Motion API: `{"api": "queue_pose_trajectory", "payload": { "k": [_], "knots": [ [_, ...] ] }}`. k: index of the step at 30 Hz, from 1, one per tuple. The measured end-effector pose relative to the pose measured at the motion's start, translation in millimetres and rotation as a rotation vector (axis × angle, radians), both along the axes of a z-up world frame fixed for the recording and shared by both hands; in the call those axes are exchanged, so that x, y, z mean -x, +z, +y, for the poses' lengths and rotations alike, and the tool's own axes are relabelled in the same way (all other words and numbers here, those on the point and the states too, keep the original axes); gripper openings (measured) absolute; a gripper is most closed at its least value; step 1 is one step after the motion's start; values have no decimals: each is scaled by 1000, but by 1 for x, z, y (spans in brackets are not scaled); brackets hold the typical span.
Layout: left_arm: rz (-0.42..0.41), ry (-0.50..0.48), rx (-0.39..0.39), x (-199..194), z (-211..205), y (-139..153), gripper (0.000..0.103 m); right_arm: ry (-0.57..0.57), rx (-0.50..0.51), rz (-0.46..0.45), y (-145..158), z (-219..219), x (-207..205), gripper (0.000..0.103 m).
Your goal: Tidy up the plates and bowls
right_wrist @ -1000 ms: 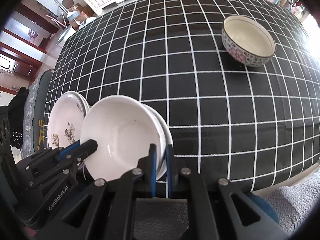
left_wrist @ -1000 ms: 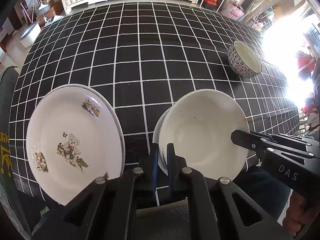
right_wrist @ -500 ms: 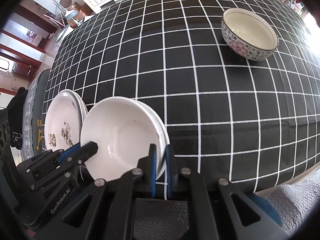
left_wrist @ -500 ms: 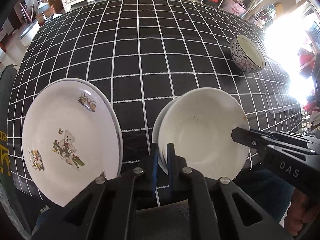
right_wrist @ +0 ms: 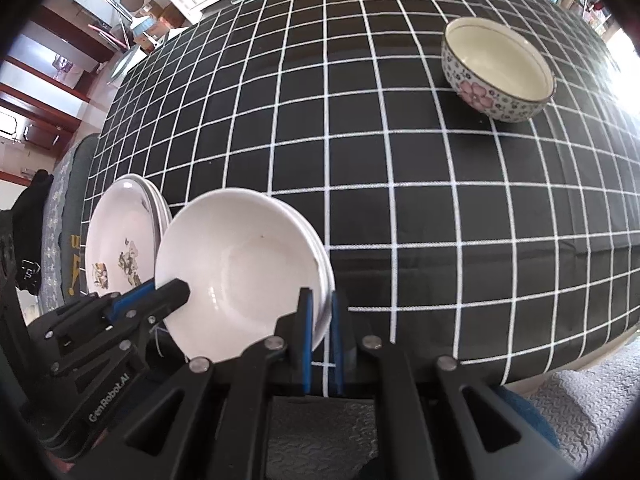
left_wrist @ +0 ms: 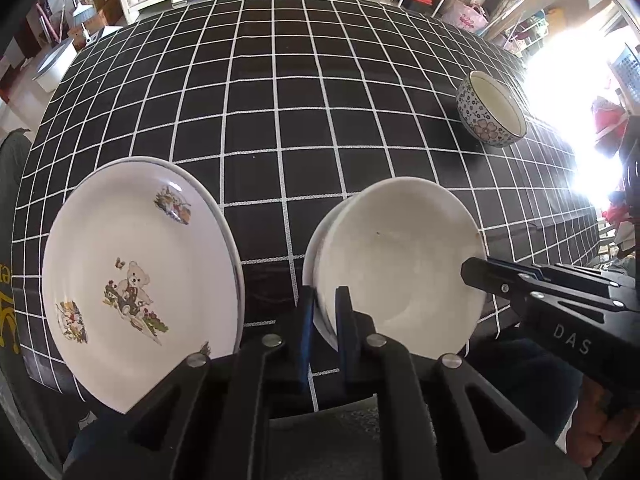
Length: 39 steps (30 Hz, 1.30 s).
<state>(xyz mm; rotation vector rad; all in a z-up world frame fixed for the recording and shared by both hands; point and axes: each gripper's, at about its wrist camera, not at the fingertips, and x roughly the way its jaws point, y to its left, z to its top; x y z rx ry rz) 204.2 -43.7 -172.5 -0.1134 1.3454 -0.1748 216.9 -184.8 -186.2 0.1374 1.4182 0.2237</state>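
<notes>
Both grippers are clenched on the same load: the left gripper [left_wrist: 323, 308] pinches the near-left rim of the white dishes [left_wrist: 400, 260], a nested pair of 2 plain ones, and the right gripper [right_wrist: 319, 312] pinches the opposite rim. The pair hangs between them, seemingly lifted clear of the checked tablecloth [left_wrist: 280, 120].

Just to the left of the left gripper sits the bear plate [left_wrist: 136, 280], with another rim showing under it, so likely a stack of 2. Well ahead and to the right of both grippers stands the floral bowl [right_wrist: 498, 70], alone and upright.

The step in hand looks like carrying the white pair to its spot. Next, both hands must move together, keeping the pair level, then lower it and release evenly; a lopsided release could let the top dish slide.
</notes>
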Motion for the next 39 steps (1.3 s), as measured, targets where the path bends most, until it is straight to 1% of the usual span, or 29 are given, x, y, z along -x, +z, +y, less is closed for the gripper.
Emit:
{"api": "queue_pose_trajectory", "payload": {
  "k": [8,11,13,17,18,19,21,23,24,25,26,27,28,32,34,38,39],
  "knots": [
    [-19,1,5,3,0,7,8,15,22,-28,8,1,-1,12],
    [-41,2,-15,3,1,14,8,16,23,-48,15,0,-1,12],
    [-58,-6,-10,4,0,21,8,18,16,-57,20,-2,-1,12],
    [-89,-24,-14,6,-4,37,9,47,4,-85,36,-6,-2,12],
    [-99,-30,-14,7,-6,42,10,48,11,-97,41,-7,-2,12],
    [-109,-33,-12,9,-6,47,13,49,21,-113,46,-9,-3,12],
    [-123,-44,-4,10,-10,56,15,54,29,-149,61,-14,-3,13],
    [-143,-57,0,10,-14,68,15,61,29,-176,72,-19,-2,18],
    [-153,-64,-2,8,-21,73,15,66,31,-196,79,-22,-1,25],
    [-162,-70,-4,8,-24,77,16,69,36,-216,85,-24,-1,36],
    [-172,-75,-6,7,-27,82,17,71,43,-232,90,-26,0,42],
    [-185,-83,-7,6,-31,88,19,72,48,-249,94,-28,1,50],
    [-193,-88,-6,6,-34,93,20,69,48,-274,101,-32,3,55],
    [-221,-116,-6,3,-51,112,20,53,23,-300,115,-45,3,63],
    [-227,-124,-6,1,-57,119,30,63,31,-308,121,-49,2,65],
    [-251,-150,13,-1,-73,137,31,69,81,-347,136,-62,1,69],
    [-257,-154,14,-4,-78,139,33,66,79,-351,140,-67,0,73]
  ]
}}
